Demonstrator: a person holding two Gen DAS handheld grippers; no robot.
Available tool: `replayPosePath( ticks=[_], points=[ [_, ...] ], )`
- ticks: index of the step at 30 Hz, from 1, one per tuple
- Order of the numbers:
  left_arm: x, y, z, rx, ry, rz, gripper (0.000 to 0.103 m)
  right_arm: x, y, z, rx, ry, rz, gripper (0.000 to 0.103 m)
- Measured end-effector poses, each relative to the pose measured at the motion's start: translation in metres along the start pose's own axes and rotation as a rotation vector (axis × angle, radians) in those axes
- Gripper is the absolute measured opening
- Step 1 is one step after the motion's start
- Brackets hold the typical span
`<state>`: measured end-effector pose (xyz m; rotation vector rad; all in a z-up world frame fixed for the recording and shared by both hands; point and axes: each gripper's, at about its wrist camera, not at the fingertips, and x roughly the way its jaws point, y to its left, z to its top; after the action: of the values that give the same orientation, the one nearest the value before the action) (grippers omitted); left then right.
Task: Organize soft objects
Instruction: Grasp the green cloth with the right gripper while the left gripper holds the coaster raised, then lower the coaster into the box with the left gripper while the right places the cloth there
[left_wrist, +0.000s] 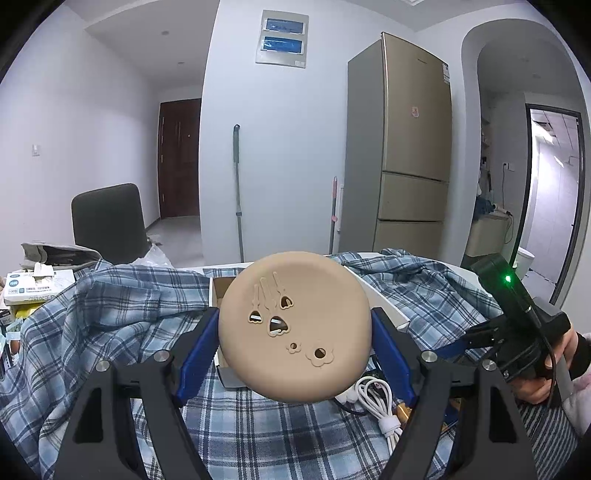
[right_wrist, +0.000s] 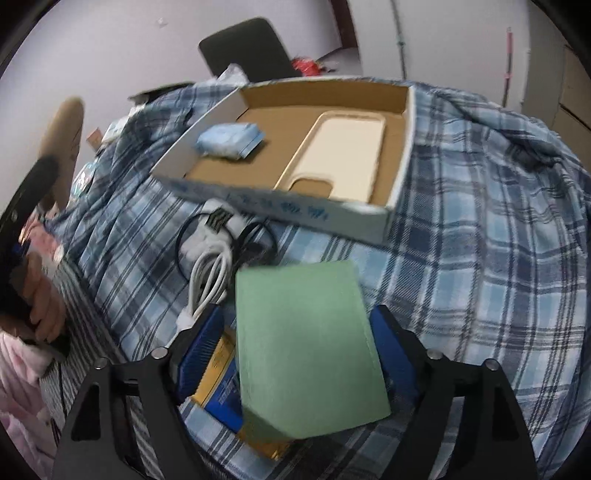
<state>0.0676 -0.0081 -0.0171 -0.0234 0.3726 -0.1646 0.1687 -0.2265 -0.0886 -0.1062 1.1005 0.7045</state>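
Observation:
My left gripper (left_wrist: 294, 314) is shut on a round beige soft pad (left_wrist: 295, 328) with flower-shaped cutouts, which it holds up above the open cardboard box (left_wrist: 384, 299). In the right wrist view the same pad (right_wrist: 62, 147) is a blur at the left. My right gripper (right_wrist: 295, 314) points down at the plaid cloth (right_wrist: 480, 258). A green sponge block (right_wrist: 306, 350) stands between its blue fingers (right_wrist: 201, 350). The block lies against the right finger, with a gap at the left one, so this gripper is open. The box (right_wrist: 295, 214) holds a blue tissue pack (right_wrist: 231, 142) and a cream phone case (right_wrist: 343, 155).
A coiled white cable (right_wrist: 208, 277) and a black cable (right_wrist: 236, 236) lie on the cloth in front of the box. A yellow and blue packet (right_wrist: 221, 387) sits under the right gripper. Beyond the table stand a dark chair (left_wrist: 107, 218), a mop (left_wrist: 238, 192) and a fridge (left_wrist: 406, 147).

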Motion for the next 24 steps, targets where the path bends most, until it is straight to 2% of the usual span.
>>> replayPosePath(
  ticks=[3, 5, 10, 12, 15, 18, 20, 22, 24],
  points=[
    [0.000, 0.000, 0.000, 0.004, 0.000, -0.004, 0.081, 0.002, 0.004, -0.003, -0.025, 0.023, 0.012, 0.080],
    [0.000, -0.001, 0.000, 0.010, 0.000, -0.005, 0.081, 0.002, 0.003, -0.002, -0.018, 0.009, -0.014, 0.072],
    [-0.002, -0.002, -0.001, 0.019, -0.006, -0.005, 0.081, -0.003, -0.006, -0.002, 0.030, -0.012, -0.002, 0.071],
    [-0.003, -0.001, -0.001, 0.015, -0.011, -0.005, 0.081, -0.009, -0.005, -0.001, 0.026, -0.048, -0.016, 0.071],
    [-0.002, -0.001, -0.001, 0.013, -0.008, -0.004, 0.081, -0.026, 0.002, -0.001, -0.001, -0.151, -0.051, 0.071],
    [-0.002, 0.000, 0.000, 0.011, -0.008, -0.002, 0.081, -0.044, 0.017, -0.002, -0.069, -0.260, -0.130, 0.071],
    [-0.001, 0.001, 0.000, 0.010, -0.005, -0.001, 0.081, -0.050, 0.020, -0.001, -0.056, -0.291, -0.119, 0.071],
    [0.000, 0.001, 0.000, 0.012, 0.000, -0.001, 0.081, -0.048, 0.020, 0.002, -0.017, -0.267, -0.122, 0.071],
    [0.000, 0.001, 0.000, 0.012, -0.001, -0.002, 0.081, -0.038, 0.020, 0.002, 0.023, -0.197, -0.103, 0.071]
  ],
)
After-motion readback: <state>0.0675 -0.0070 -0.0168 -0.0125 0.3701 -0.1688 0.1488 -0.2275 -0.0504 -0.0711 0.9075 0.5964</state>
